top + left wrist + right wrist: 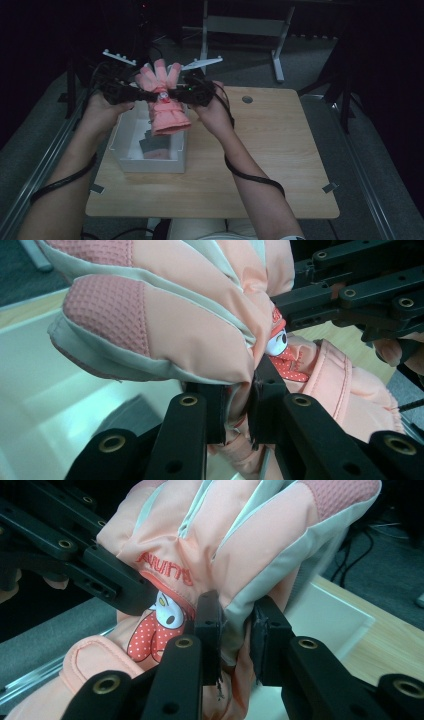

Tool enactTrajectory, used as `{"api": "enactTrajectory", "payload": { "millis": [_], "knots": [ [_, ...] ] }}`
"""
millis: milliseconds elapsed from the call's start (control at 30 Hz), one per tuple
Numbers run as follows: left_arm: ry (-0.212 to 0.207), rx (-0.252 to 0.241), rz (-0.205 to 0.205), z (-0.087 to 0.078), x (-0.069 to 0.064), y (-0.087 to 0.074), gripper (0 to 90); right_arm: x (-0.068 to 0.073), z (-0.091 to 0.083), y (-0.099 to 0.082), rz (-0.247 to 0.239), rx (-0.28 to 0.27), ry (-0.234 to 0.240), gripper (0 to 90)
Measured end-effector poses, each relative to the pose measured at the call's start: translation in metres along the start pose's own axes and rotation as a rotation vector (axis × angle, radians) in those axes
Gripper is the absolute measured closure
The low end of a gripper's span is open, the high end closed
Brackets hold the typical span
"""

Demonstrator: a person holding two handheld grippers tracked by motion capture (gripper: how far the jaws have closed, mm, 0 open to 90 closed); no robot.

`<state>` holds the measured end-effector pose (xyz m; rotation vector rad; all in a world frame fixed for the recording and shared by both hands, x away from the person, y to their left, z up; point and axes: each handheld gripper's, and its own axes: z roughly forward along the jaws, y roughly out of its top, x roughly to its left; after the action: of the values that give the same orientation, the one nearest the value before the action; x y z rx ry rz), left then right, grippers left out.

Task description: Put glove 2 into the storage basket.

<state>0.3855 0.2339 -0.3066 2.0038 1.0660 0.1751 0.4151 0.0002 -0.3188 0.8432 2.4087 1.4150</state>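
Dim room, wooden table (280,150): each hand-held gripper (142,93) pinches the pink glove (167,112).

A lab or recording room is suggested: a plain wooden counter (280,150) with a cable hole is set on grey carpeted floor (325,65), metal rails (45,155) are run along both sides, dark curtains are hung around, and a grey desk frame (245,25) is seen behind.

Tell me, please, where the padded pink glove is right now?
In the high view, the padded pink glove hangs between both grippers above the white box at the table's left.
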Motion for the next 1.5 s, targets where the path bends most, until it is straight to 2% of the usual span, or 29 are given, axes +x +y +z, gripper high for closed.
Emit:
{"api": "enactTrajectory", "payload": {
  "millis": [100,200,533,700,833,967,1100,1233,1300,1333,1500],
  "knots": [
    [0.003,-0.006,-0.038,-0.004,0.013,-0.014,79.3,0.010,0.019,0.002,-0.020,0.021,0.013,76.5],
    [-0.005,-0.011,-0.067,-0.001,0.023,-0.025,79.3,0.012,0.034,-0.001,-0.016,0.041,0.027,76.6],
    [-0.075,0.004,-0.157,0.042,0.058,-0.051,79.3,-0.006,0.071,-0.025,0.019,0.133,0.017,76.7],
    [-0.087,0.036,-0.205,0.058,0.075,-0.067,79.3,-0.010,0.093,-0.039,0.034,0.185,0.021,76.7],
    [-0.079,0.071,-0.225,0.067,0.084,-0.077,79.2,-0.009,0.111,-0.047,0.029,0.229,0.015,76.7],
    [-0.054,0.119,-0.246,0.076,0.088,-0.084,79.1,-0.009,0.125,-0.055,0.032,0.270,0.008,76.7],
    [-0.013,0.166,-0.241,0.080,0.087,-0.082,79.0,-0.008,0.134,-0.060,0.040,0.295,0.003,76.7],
    [0.050,0.234,-0.225,0.086,0.084,-0.080,78.8,-0.006,0.142,-0.063,0.046,0.326,-0.008,76.7],
    [0.080,0.253,-0.214,0.088,0.081,-0.079,78.6,-0.004,0.143,-0.063,0.043,0.341,-0.020,76.5],
    [0.094,0.275,-0.206,0.090,0.081,-0.078,78.4,-0.004,0.144,-0.063,0.043,0.349,-0.024,75.8],
    [0.135,0.311,-0.210,0.094,0.081,-0.077,74.0,-0.005,0.149,-0.062,0.051,0.405,-0.040,66.0]
  ]
}}
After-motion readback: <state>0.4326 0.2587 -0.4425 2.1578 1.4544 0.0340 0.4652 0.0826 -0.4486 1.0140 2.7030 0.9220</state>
